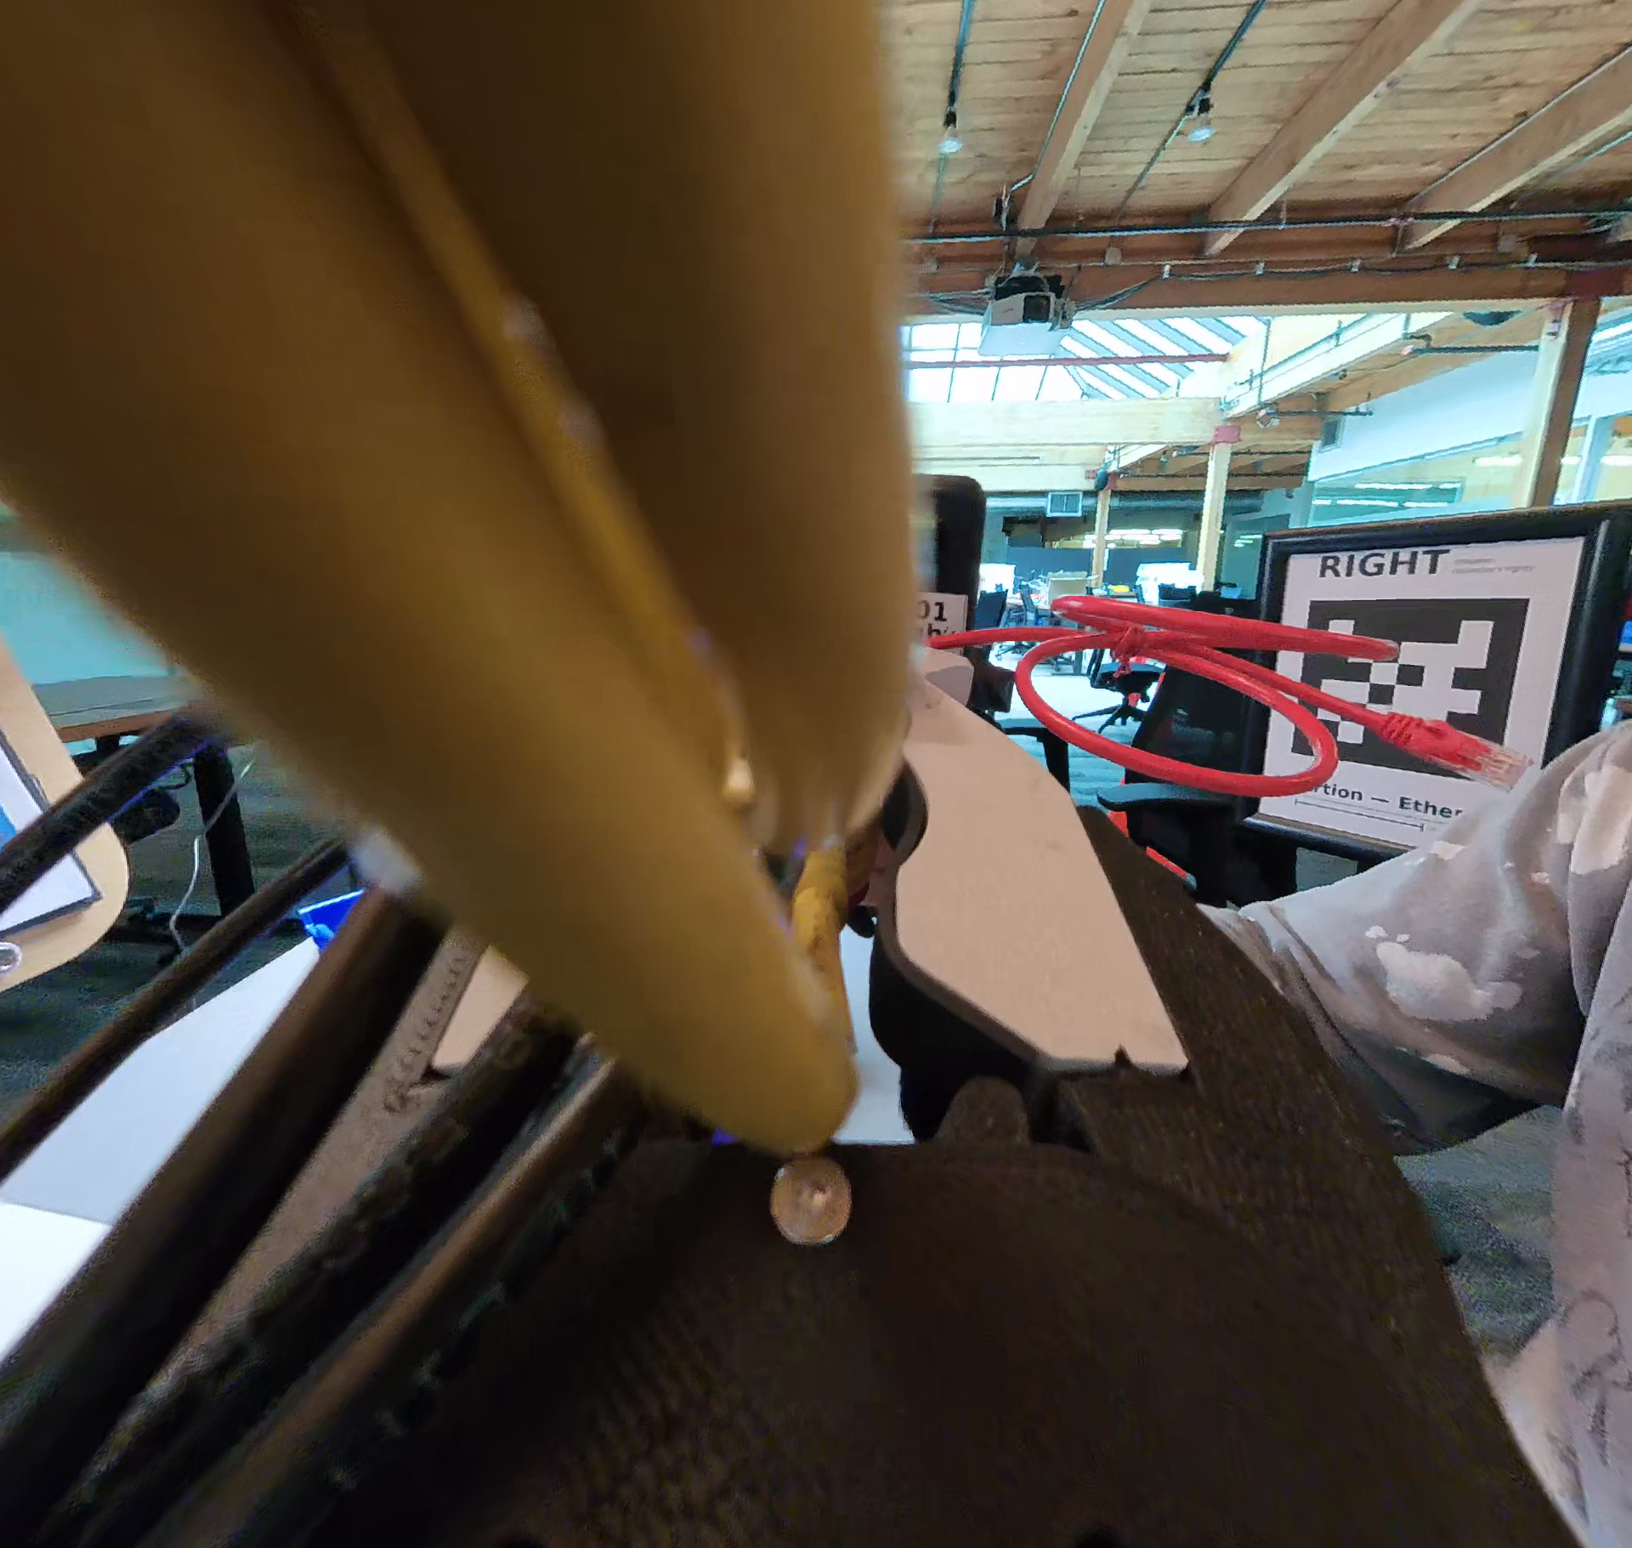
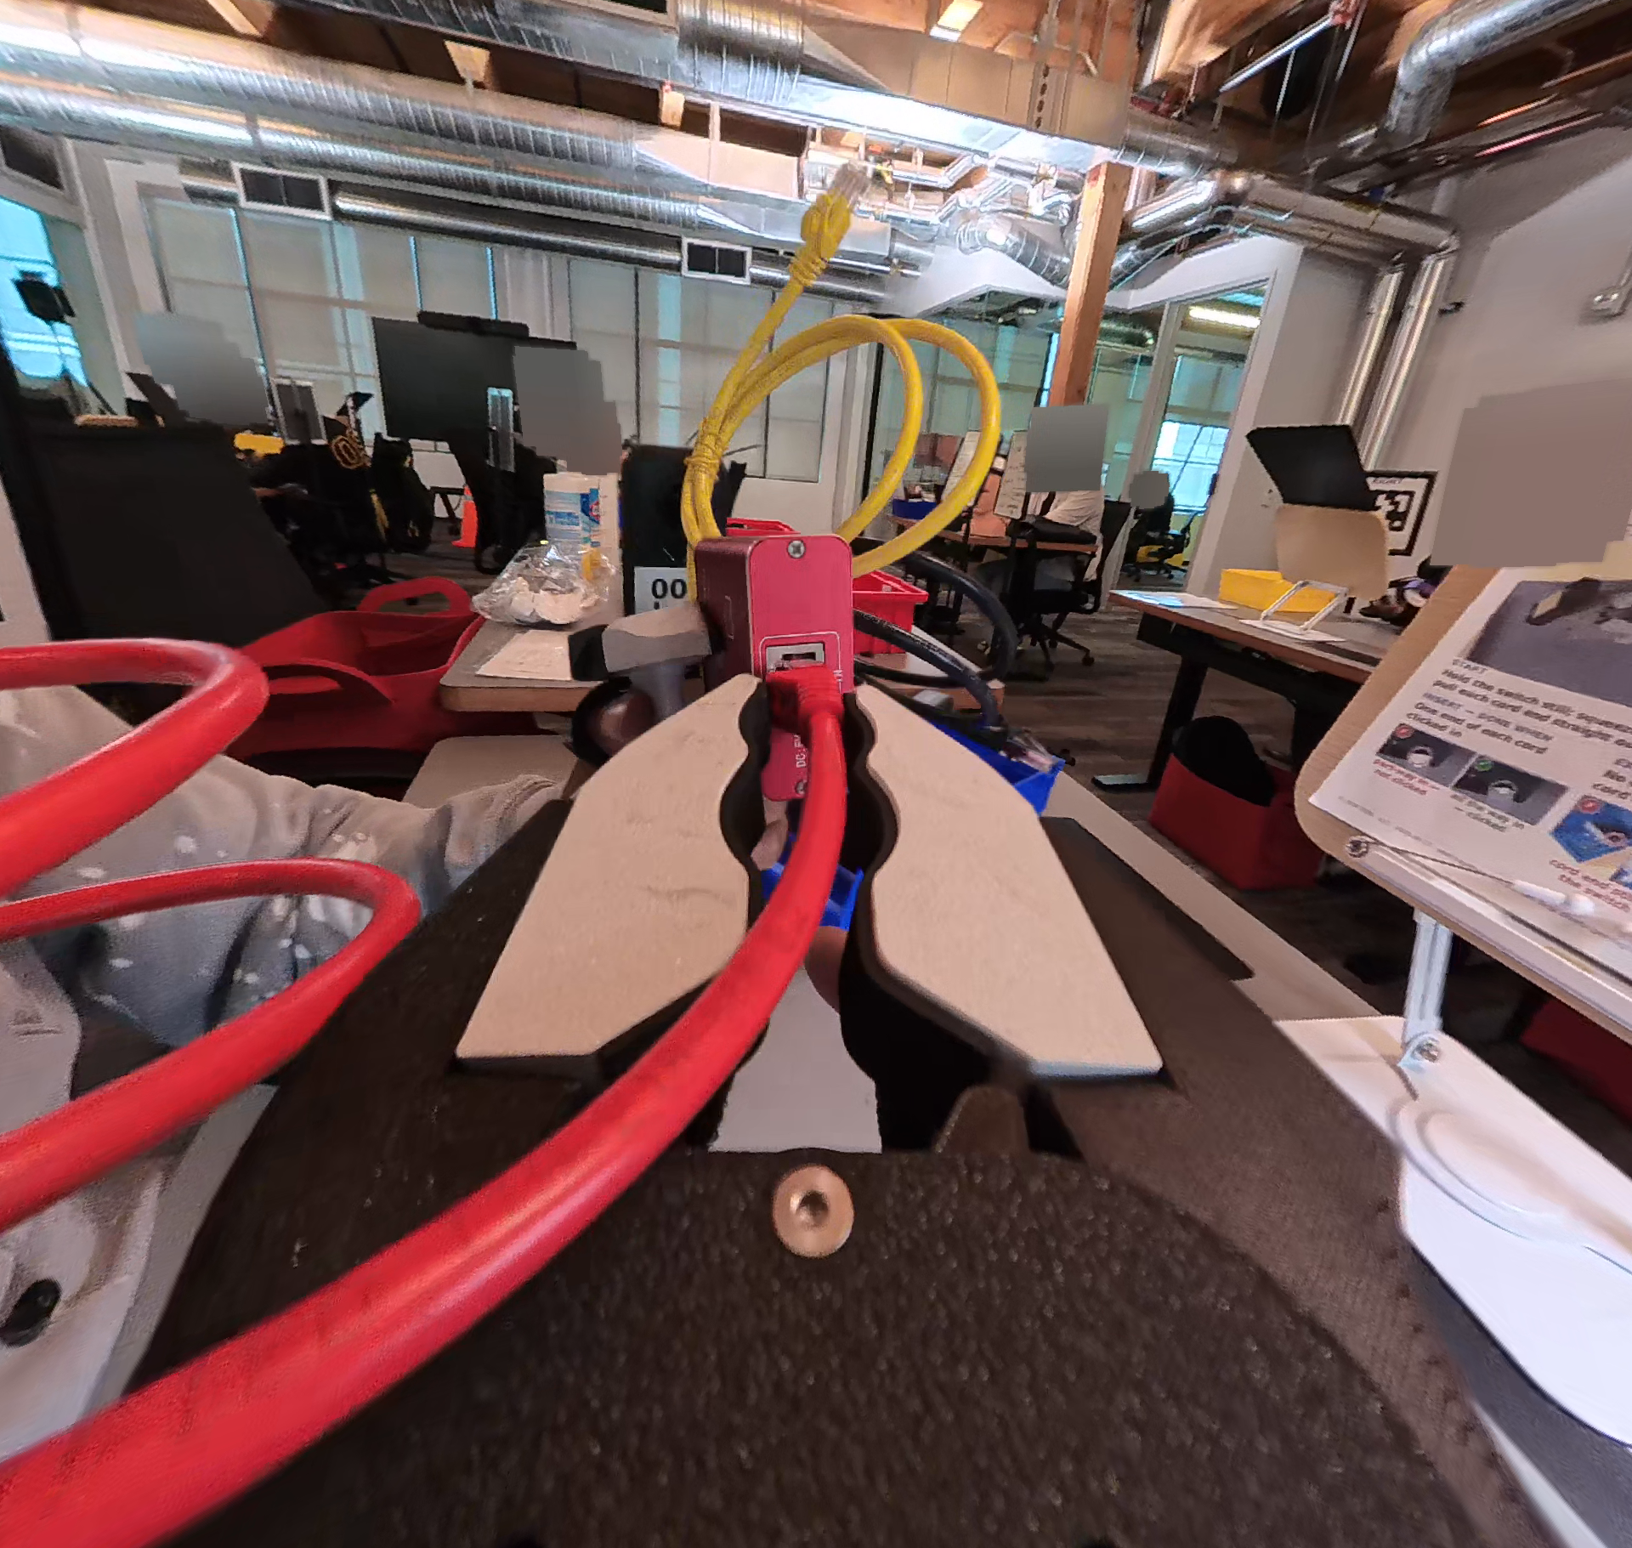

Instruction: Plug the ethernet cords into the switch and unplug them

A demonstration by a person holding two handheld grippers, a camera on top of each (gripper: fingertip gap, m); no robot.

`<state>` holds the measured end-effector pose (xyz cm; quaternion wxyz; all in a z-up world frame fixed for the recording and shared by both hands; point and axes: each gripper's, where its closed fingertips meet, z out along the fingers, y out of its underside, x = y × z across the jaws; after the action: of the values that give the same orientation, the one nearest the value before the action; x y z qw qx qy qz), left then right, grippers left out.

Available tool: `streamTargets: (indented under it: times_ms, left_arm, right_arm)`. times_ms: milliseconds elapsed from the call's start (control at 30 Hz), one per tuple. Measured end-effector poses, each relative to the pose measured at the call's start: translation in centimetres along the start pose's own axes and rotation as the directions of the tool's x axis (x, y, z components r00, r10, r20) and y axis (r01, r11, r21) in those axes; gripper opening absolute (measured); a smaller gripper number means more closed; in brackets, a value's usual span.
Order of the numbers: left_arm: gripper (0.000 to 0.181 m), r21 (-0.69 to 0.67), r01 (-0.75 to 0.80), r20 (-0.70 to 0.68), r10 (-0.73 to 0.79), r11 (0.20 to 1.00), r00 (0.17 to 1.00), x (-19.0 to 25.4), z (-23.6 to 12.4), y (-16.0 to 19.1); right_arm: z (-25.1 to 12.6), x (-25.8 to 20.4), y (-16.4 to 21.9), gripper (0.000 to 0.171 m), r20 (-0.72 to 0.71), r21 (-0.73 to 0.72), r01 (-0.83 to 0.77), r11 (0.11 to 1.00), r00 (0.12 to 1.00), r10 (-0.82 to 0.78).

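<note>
While the red switch hangs in the air ahead of my right claw, I judge this the moment of seating or freeing the red cord, whose plug sits in the port on the switch's near face. My right claw is narrow, its grey fingers close on either side of that plug and the first stretch of cable below the switch; I take it as gripping the plug's boot, though contact on both sides is not plain. Behind the switch, my left claw shows as a grey finger against its left side, seemingly holding it, but in the left wrist view a blurred yellow cord right at the lens hides the fingertips, so I cannot tell how it stands. That yellow cord rises above the switch in tied loops, its free plug pointing up. The red cord's other end dangles free beyond the switch. The switch looks small, light and hard-cased, likely slick on its flat sides. The cords are springy and will tug sideways, so I should hold the stiff plug body near the latch, never the cable.
</note>
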<state>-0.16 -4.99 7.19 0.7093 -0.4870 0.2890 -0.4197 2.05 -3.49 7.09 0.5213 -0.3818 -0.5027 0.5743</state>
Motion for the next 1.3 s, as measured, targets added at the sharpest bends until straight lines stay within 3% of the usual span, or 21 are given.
streamTargets:
  times_ms: [167, 200, 233, 300, 400, 567, 733, 900, 933, 1033, 1100, 1200, 1267, 1300]
  left_arm:
    - [0.029, -0.054, -0.081, 0.059, 0.084, 0.995, 0.995, -0.4, 0.0, 0.3]
    - [0.029, -0.045, -0.091, 0.071, 0.094, 0.995, 0.993, -0.6, -0.2, 0.0]
    - [0.027, 0.016, -0.091, 0.068, 0.090, 0.996, 0.994, -0.5, -1.0, -1.4]
    - [0.027, 0.072, -0.095, 0.105, 0.088, 0.993, 0.991, -0.9, -2.8, -4.4]
    - [0.027, -0.043, -0.083, 0.160, 0.089, 0.996, 0.983, -2.6, -4.1, -4.6]
    - [0.022, -0.044, -0.001, 0.179, 0.008, 0.999, 0.984, -4.2, -5.1, -4.2]
    - [0.022, -0.060, 0.007, 0.205, 0.005, 0.998, 0.979, -5.0, -6.0, -4.5]
    - [0.029, -0.068, 0.015, 0.209, 0.000, 0.998, 0.978, -5.2, -6.2, -4.4]
    - [0.023, -0.078, 0.017, 0.208, 0.000, 0.997, 0.978, -5.3, -6.1, -4.3]
    - [0.023, -0.093, 0.024, 0.206, -0.004, 0.995, 0.979, -5.4, -6.0, -3.9]
    - [0.023, -0.099, 0.032, 0.202, -0.011, 0.995, 0.979, -5.4, -5.9, -3.6]
    - [0.029, -0.109, 0.044, 0.200, -0.021, 0.993, 0.980, -5.5, -5.7, -3.2]
    - [0.023, -0.113, 0.051, 0.197, -0.028, 0.992, 0.980, -5.6, -5.7, -3.0]
    - [0.031, -0.116, 0.053, 0.195, -0.029, 0.992, 0.980, -5.5, -5.7, -3.0]
  right_arm:
    - [-0.3, 0.6, 0.7, 0.014, -0.024, -0.045, 0.033, 0.998, 0.999, -0.034]
    - [-0.7, 1.8, 0.5, 0.013, -0.104, -0.048, 0.049, 0.998, 0.993, -0.054]
    - [-2.4, 3.8, -0.2, 0.013, -0.206, -0.026, 0.073, 0.997, 0.975, -0.077]
    - [-5.6, 5.3, -1.6, 0.013, -0.232, 0.012, 0.040, 0.999, 0.972, -0.036]
    - [-5.6, 5.2, -1.7, 0.013, -0.258, -0.066, 0.077, 0.995, 0.962, -0.091]
    - [-7.8, 8.4, 0.4, 0.014, -0.381, -0.204, -0.003, 0.979, 0.921, -0.077]
    - [-12.5, 13.4, 3.4, 0.014, -0.573, -0.459, -0.101, 0.883, 0.793, -0.207]
    - [-19.1, 19.4, 5.4, 0.014, -0.630, -0.734, -0.279, 0.619, 0.618, -0.470]
    - [-20.8, 20.5, 5.3, 0.014, -0.619, -0.771, -0.315, 0.554, 0.574, -0.536]
    - [-25.3, 22.6, 4.8, 0.014, -0.527, -0.839, -0.422, 0.344, 0.471, -0.707]
    - [-27.4, 23.1, 4.8, 0.015, -0.394, -0.866, -0.472, 0.166, 0.438, -0.808]
    - [-29.1, 22.9, 6.4, 0.014, -0.171, -0.854, -0.506, -0.123, 0.496, -0.851]
    - [-29.7, 21.7, 8.4, 0.014, -0.091, -0.813, -0.507, -0.285, 0.595, -0.799]
    - [-29.8, 21.2, 9.0, 0.014, -0.063, -0.794, -0.499, -0.347, 0.635, -0.770]
